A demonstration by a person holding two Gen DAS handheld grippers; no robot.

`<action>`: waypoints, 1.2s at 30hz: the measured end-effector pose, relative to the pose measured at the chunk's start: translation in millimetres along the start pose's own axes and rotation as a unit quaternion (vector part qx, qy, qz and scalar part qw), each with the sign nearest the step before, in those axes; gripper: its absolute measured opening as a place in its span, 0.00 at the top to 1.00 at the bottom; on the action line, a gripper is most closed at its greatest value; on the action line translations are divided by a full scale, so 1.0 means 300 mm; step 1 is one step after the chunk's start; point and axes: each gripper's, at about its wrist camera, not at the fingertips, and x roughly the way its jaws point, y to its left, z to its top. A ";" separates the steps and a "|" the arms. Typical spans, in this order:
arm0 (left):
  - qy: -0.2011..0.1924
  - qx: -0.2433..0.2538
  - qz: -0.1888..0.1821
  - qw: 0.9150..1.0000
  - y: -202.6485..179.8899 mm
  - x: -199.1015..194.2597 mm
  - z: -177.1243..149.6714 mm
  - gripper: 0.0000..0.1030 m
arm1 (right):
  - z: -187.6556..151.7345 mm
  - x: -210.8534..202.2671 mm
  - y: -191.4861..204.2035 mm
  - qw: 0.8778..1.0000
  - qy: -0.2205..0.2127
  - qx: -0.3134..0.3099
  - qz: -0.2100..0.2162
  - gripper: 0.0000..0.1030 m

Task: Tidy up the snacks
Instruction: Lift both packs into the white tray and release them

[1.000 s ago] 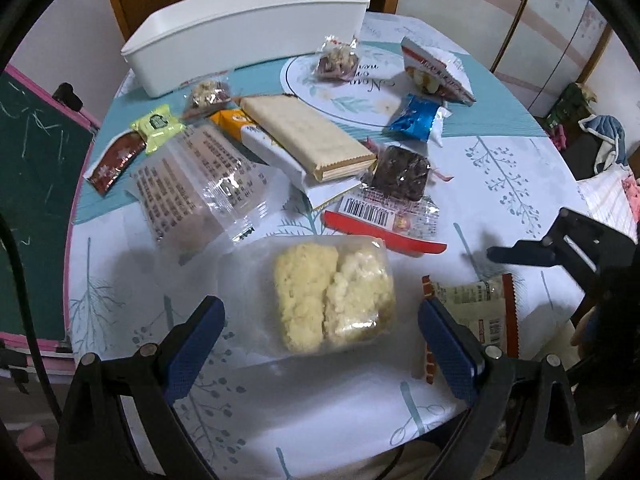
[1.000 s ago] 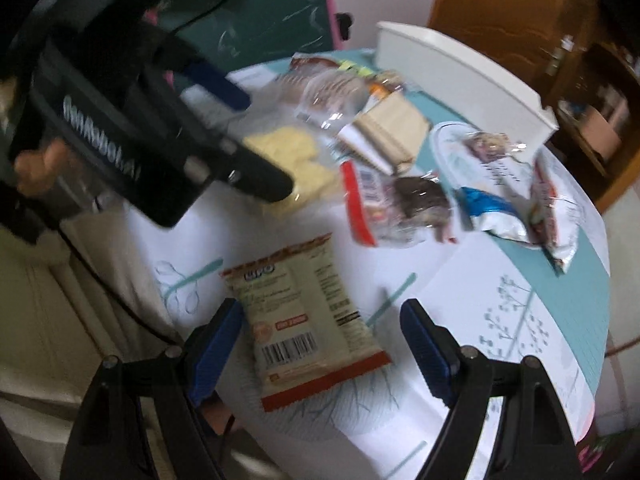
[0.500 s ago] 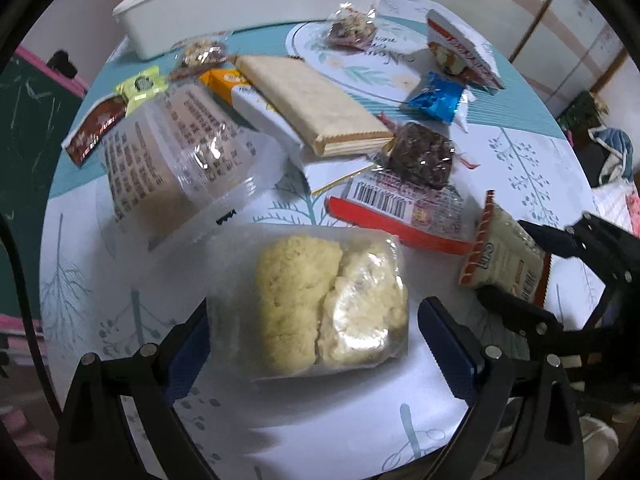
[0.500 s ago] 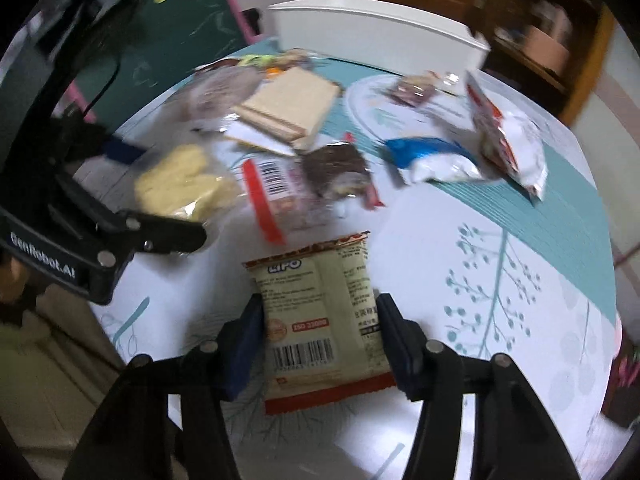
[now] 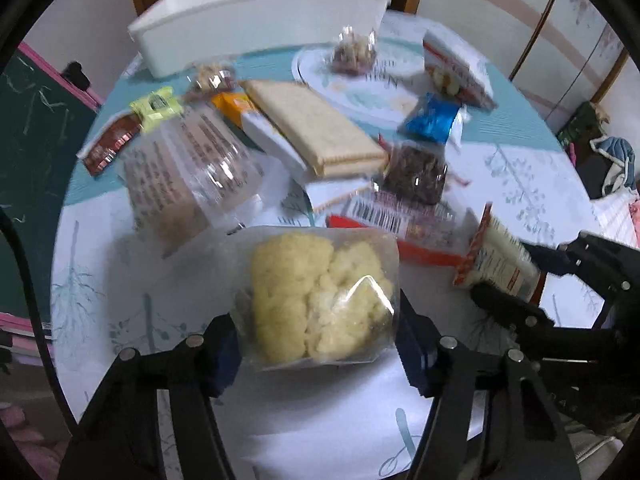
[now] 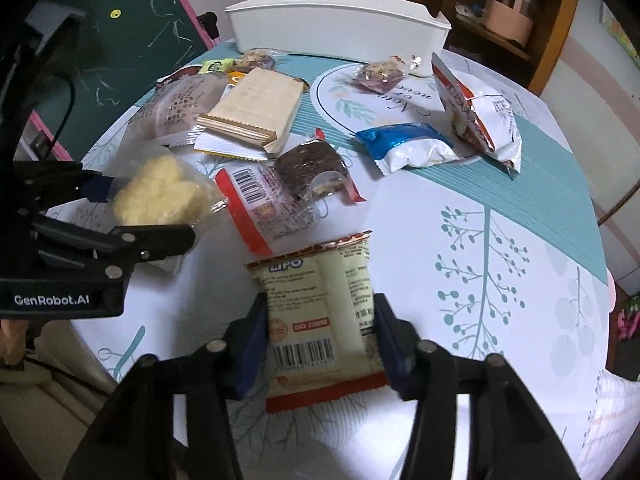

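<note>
Crinkly clear bag (image 5: 320,296), lumpy yellow puffs.

Your right gripper (image 6: 320,340) clamps a cream cracker packet (image 6: 320,320) above the table (image 6: 500,280); your left gripper (image 6: 132,208) grips a clear bag of yellow puffs (image 6: 160,192).

Count: two grippers — left gripper (image 5: 318,344), right gripper (image 6: 320,340). One white bin (image 6: 336,26). One round table (image 6: 500,280). Snack packets: about thirteen visible; some overlap, exact tally uncertain.
</note>
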 end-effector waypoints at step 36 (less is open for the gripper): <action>-0.231 0.005 0.081 0.970 0.139 -0.629 1.024 0.38 | 1.038 -0.585 -0.299 0.963 -0.248 0.106 0.015 0.55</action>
